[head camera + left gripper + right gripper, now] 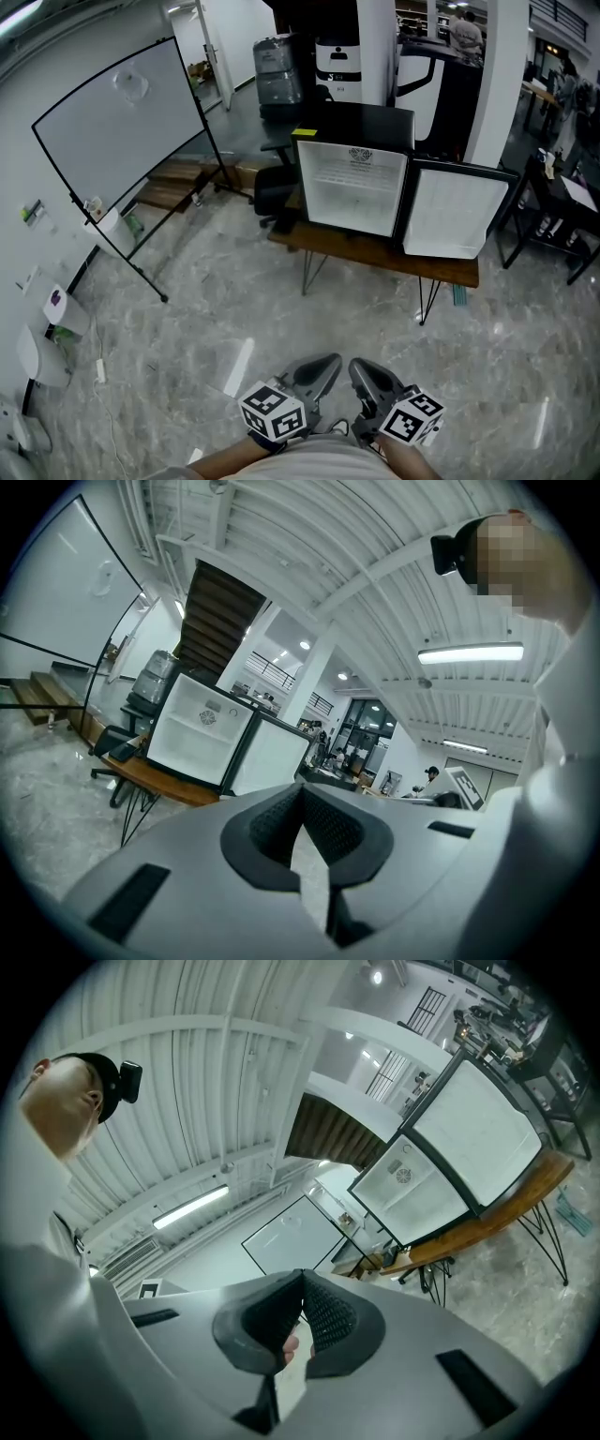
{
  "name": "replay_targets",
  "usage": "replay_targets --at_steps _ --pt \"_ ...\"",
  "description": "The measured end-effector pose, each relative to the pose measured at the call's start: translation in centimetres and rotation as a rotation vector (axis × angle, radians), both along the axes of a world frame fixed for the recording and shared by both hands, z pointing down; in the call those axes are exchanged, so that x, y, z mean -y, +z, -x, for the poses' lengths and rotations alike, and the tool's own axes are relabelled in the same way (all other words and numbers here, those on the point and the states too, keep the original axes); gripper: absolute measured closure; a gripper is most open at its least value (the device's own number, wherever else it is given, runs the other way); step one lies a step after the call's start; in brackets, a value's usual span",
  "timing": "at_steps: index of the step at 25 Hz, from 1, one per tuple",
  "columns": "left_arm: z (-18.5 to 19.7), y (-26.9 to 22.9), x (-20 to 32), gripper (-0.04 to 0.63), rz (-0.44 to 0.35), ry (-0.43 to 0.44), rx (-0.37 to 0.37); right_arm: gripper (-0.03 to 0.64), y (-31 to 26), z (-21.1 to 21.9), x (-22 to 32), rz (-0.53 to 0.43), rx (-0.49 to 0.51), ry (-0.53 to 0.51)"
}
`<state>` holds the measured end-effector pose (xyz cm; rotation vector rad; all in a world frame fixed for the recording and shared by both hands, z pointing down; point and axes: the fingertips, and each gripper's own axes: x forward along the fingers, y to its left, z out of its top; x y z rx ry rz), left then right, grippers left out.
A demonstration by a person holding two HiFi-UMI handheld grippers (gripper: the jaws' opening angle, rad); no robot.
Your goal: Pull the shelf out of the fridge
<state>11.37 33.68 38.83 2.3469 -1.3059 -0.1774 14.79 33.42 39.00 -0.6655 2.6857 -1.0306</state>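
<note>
We hold the grey left gripper (317,373) and the grey right gripper (371,377) near our body, well apart from the fridge. Each has its jaws pressed together on nothing. The small black white-lined fridge (354,183) stands far off on a brown wooden table (450,272), with its white-lined door (452,214) open to the right. The shelf is too small to make out.

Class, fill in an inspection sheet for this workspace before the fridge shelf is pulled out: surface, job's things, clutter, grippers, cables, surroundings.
Surface: wooden bench on thin metal legs, carrying the fridge.
Job's things: fridge with its door swung open; shelf too small to tell.
Clutter: office chair beside the bench.
Grippers: left gripper and right gripper, jaws together, empty, near the person's body, far from the fridge.
Cables: nothing seen by the bench.
Surroundings: whiteboard on a stand at left; people at the back.
</note>
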Motion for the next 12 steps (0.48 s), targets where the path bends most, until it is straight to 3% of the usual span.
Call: replay_targets --at_steps 12 --pt "1.9 0.4 5.4 0.589 -0.002 0.004 -0.001 0.598 0.2 1.4 5.3 0.005 0.005 0.018"
